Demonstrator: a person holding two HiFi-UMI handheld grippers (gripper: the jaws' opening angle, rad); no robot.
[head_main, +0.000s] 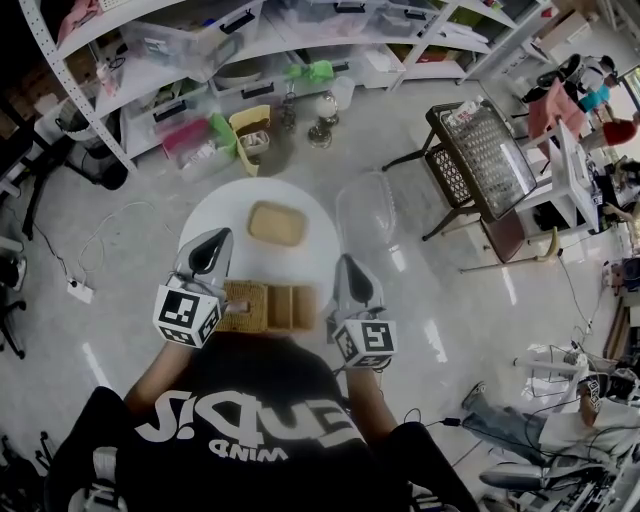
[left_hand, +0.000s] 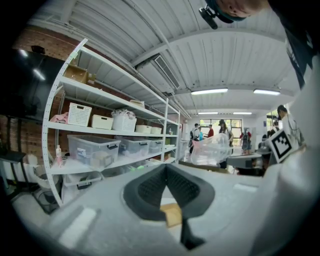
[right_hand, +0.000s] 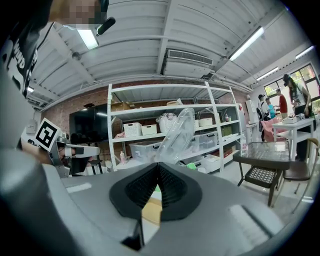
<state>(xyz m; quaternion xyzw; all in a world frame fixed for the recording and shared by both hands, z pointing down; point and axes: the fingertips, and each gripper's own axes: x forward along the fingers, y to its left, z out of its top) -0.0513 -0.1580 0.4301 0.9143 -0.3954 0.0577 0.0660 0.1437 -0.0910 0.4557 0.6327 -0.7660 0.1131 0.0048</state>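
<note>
Wicker box (head_main: 268, 306), split into compartments, at the near edge of the round white worktop (head_main: 205, 222), likely for easy reach. Just above its two ends, left tongs (head_main: 214, 242) and right tongs (head_main: 348, 268), both closed tip to tip, empty. Farther out, mid-worktop, a tan tray (head_main: 276, 222); beyond it, a clear plastic chair (head_main: 365, 210).

The basket (head_main: 268, 306) is woven wicker, the table (head_main: 215, 215) smooth and matt.

Two tools: left tool (head_main: 212, 242), right tool (head_main: 347, 265). One counter (head_main: 215, 215), one tan tray (head_main: 276, 222), one woven box (head_main: 272, 307), one clear chair (head_main: 366, 208).
</note>
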